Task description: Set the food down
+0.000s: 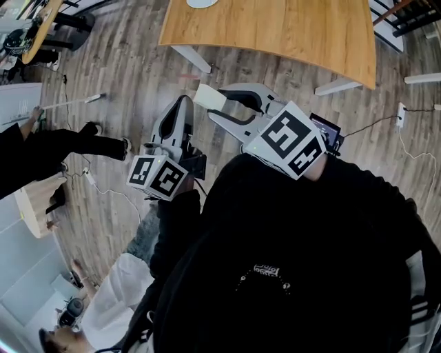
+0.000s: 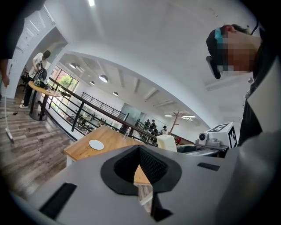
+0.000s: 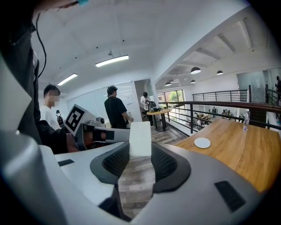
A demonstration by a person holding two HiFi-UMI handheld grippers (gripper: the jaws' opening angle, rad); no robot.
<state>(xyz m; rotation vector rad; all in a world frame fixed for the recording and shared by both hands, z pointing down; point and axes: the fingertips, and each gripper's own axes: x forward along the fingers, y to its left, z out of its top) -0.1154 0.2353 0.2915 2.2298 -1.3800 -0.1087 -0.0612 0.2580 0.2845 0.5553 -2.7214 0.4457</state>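
The food is a pale cream block (image 1: 209, 96), and my right gripper (image 1: 216, 103) is shut on it, holding it in the air above the wood floor, short of the wooden table (image 1: 275, 31). In the right gripper view the block (image 3: 140, 138) stands upright between the jaw tips (image 3: 140, 154). The left gripper view shows the same block (image 2: 166, 143) off to the right. My left gripper (image 1: 183, 102) hangs just left of the right one with its jaws shut and nothing in them (image 2: 139, 153). A small white plate (image 1: 201, 3) lies on the table's far side (image 3: 202, 142).
The table edge lies a short way ahead of both grippers. Cables (image 1: 103, 189) trail over the floor at left and right. A person in black (image 1: 41, 152) stands at the left. A railing (image 3: 228, 105) runs behind the table, and a round high table (image 3: 159, 112) stands further off.
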